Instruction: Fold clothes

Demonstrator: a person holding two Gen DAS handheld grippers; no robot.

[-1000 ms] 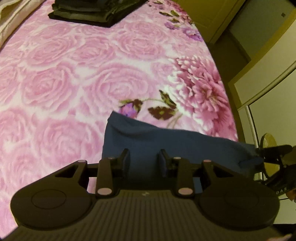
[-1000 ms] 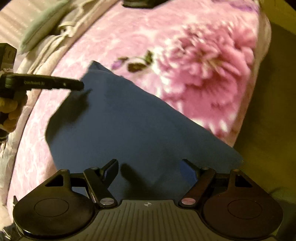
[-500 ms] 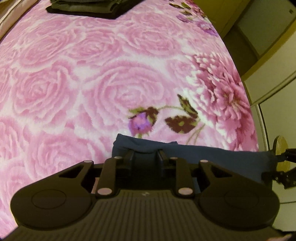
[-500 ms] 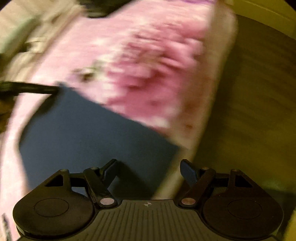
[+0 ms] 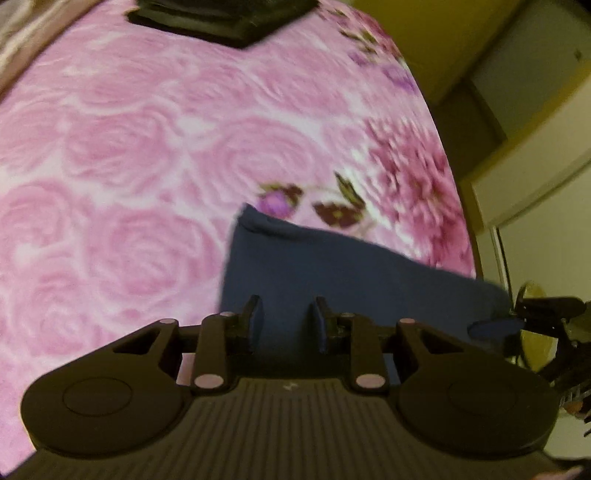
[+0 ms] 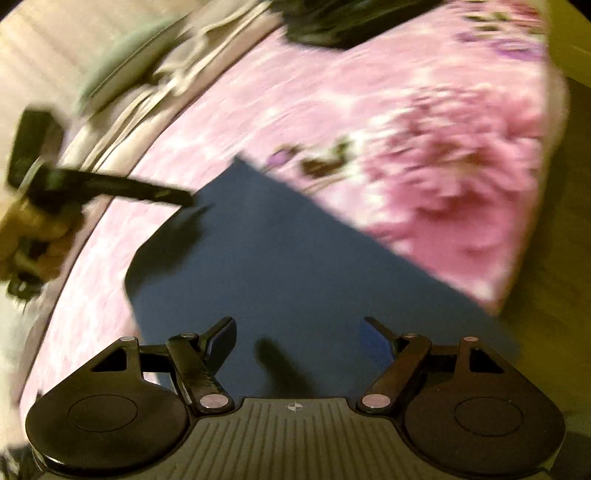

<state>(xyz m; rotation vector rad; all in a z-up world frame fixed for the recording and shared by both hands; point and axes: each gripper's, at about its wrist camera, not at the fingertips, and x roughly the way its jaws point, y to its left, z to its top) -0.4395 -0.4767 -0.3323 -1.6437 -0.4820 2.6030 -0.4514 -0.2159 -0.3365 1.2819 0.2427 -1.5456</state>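
A dark blue folded cloth [image 5: 351,280] lies flat on the pink floral bedspread [image 5: 147,155], close to the bed's right edge. My left gripper [image 5: 287,310] hovers over the cloth's left part with its jaws a narrow gap apart and nothing pinched between them. In the right wrist view the left gripper [image 6: 177,195] reaches over the cloth's [image 6: 280,266] far left corner and casts a shadow on it. My right gripper [image 6: 299,328] stands wide open just above the cloth's near edge, holding nothing. The right gripper [image 5: 517,314] also shows at the cloth's right end.
A stack of dark folded clothes [image 5: 221,18] sits at the far end of the bed. Pale bedding [image 6: 147,74] is heaped along the left side. A hand [image 6: 33,229] holds the left gripper. The bed's edge drops to a dark floor [image 6: 554,240] on the right.
The left view dipped to the cloth's far edge and has drawn back, showing more cloth. The right view swung out over the floor and returned over the cloth. The cloth stayed flat.
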